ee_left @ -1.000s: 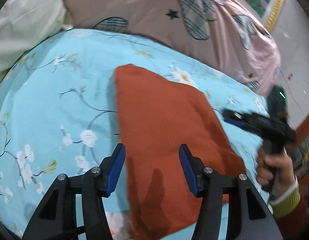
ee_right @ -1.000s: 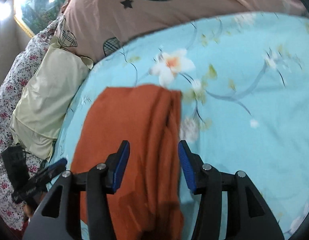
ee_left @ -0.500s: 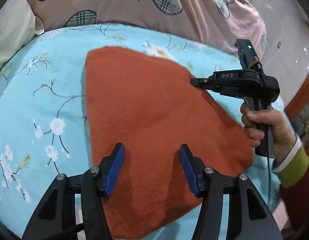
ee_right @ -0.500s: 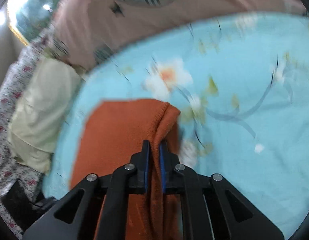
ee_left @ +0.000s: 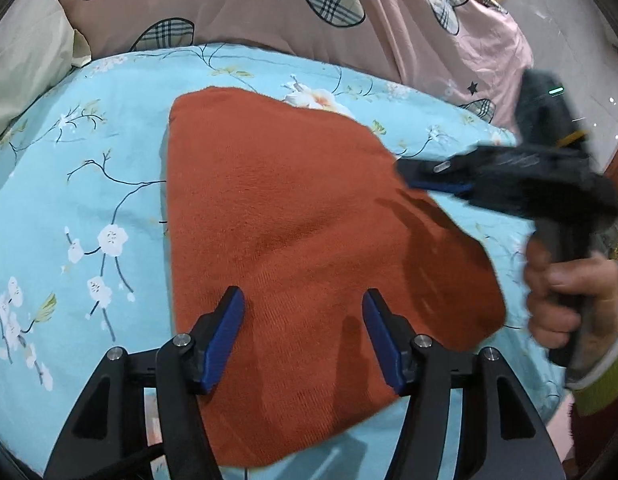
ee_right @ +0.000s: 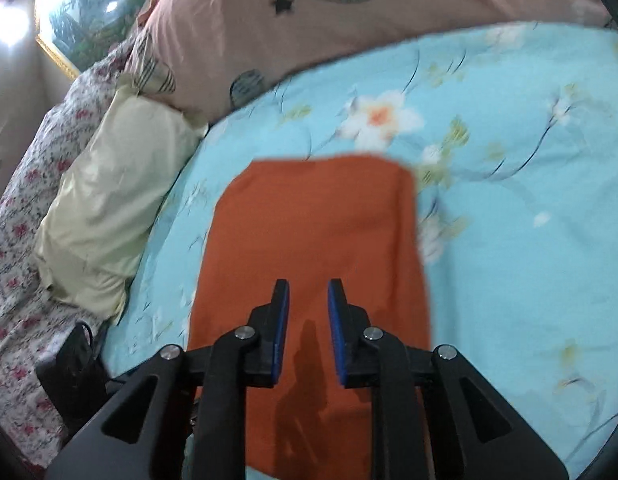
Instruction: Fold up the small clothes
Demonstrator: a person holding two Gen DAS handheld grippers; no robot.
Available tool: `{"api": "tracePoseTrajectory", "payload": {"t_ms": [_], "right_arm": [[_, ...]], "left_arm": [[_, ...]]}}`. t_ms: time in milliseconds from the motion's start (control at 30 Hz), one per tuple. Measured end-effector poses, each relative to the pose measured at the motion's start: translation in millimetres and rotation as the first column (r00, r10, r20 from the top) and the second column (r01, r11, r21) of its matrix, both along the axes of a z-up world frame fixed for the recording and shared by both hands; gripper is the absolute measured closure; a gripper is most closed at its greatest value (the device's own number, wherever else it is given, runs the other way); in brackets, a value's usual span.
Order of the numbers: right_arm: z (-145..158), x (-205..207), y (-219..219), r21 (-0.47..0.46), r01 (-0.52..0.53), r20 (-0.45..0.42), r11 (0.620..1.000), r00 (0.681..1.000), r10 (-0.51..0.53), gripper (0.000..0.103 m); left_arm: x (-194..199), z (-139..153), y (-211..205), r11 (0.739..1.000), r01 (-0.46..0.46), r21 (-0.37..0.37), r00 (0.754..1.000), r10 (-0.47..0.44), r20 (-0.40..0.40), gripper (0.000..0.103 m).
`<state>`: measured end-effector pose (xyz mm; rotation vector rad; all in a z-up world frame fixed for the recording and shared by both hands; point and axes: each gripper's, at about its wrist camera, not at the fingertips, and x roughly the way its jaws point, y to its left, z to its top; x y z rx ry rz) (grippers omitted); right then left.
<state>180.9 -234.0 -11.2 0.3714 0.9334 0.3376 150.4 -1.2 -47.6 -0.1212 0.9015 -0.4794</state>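
Now right gripper (ee_right: pixel 308 292) has released the orange cloth (ee_right: pixel 309 232), fingers reopening.

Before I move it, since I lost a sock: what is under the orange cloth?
The orange cloth lies flat on the light blue floral bedsheet, which shows all around it. Anything beneath the cloth is covered and cannot be seen.

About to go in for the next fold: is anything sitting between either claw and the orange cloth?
Nothing visible does. The orange cloth lies flat and bare on the blue floral bedspread. The left claw is open above its near part, and the right claw, jaws just reopening with nothing between them, is over it too.
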Motion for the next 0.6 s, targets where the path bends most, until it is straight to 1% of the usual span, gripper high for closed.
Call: {"api": "tracePoseTrajectory", "payload": {"t_ms": [67, 133, 200, 233, 267, 300, 333, 367, 400, 433, 467, 500, 533, 600], "right_arm": [[-6.5, 8.5, -2.8, -0.002, 0.015, -0.022, 1.000, 1.000, -0.015, 0.082], [-5.2, 19.0, -6.9, 0.005, 0.038, -0.014, 0.999, 0.999, -0.038, 0.082], [-3.1, 30.3, -9.1, -0.040, 0.079, -0.004, 0.996, 0.997, -0.079, 0.081], [-3.6, 36.3, -11.6, -0.069, 0.103, -0.002, 0.992, 0.995, -0.103, 0.079], [-6.2, 43.5, -15.1, -0.104, 0.133, -0.010, 0.986, 0.991, -0.135, 0.075], [-8.8, 49.2, -16.5, -0.127, 0.152, -0.022, 0.980, 0.988, -0.156, 0.068], [-13.7, 56.4, -19.5, -0.145, 0.172, -0.045, 0.974, 0.983, -0.180, 0.066], [-17.4, 60.7, -21.8, -0.137, 0.172, -0.063, 0.976, 0.981, -0.182, 0.064], [-22.5, 64.5, -24.2, -0.096, 0.151, -0.083, 0.984, 0.984, -0.159, 0.065], [-22.8, 65.2, -24.8, -0.078, 0.138, -0.082, 0.987, 0.986, -0.145, 0.070], [-20.2, 63.5, -25.8, -0.080, 0.139, -0.067, 0.987, 0.987, -0.145, 0.086], [-16.8, 61.0, -28.7, -0.081, 0.149, -0.049, 0.986, 0.987, -0.153, 0.087], [-17.1, 60.4, -32.0, -0.082, 0.164, -0.050, 0.983, 0.984, -0.169, 0.087], [-22.0, 60.9, -37.5, -0.104, 0.179, -0.073, 0.978, 0.980, -0.188, 0.087]], "left_arm": [[-6.4, 8.6, 7.4, 1.000, 0.003, -0.028, 1.000, -0.003, 0.003, 0.042], [-11.7, 14.2, 13.5, 0.998, 0.016, -0.059, 1.000, -0.016, 0.005, 0.042], [-12.3, 15.2, 17.4, 0.996, 0.034, -0.083, 0.999, -0.034, -0.004, 0.042], [-13.0, 14.7, 17.9, 0.996, 0.033, -0.079, 0.999, -0.033, -0.003, 0.042], [-13.1, 13.7, 17.9, 0.997, 0.028, -0.070, 1.000, -0.028, -0.004, 0.042], [-11.3, 11.5, 17.9, 0.998, 0.025, -0.062, 1.000, -0.026, -0.010, 0.042], [-9.4, 8.2, 18.1, 0.998, 0.026, -0.063, 0.999, -0.028, -0.019, 0.042], [-8.6, 5.1, 18.2, 0.997, 0.030, -0.068, 0.999, -0.032, -0.025, 0.042], [-7.2, 2.4, 17.7, 0.997, 0.032, -0.066, 0.999, -0.034, -0.032, 0.042], [-5.4, 0.6, 16.8, 0.998, 0.034, -0.059, 0.999, -0.036, -0.036, 0.042], [-4.9, 0.9, 15.2, 0.998, 0.037, -0.056, 0.999, -0.039, -0.032, 0.042], [-5.0, 0.7, 12.8, 0.998, 0.038, -0.042, 0.999, -0.039, -0.023, 0.040], [-3.2, -1.8, 10.5, 0.999, 0.040, -0.026, 0.999, -0.041, -0.022, 0.041], [-1.6, -7.2, 3.7, 0.999, 0.038, 0.018, 0.999, -0.037, -0.024, 0.041]]}}
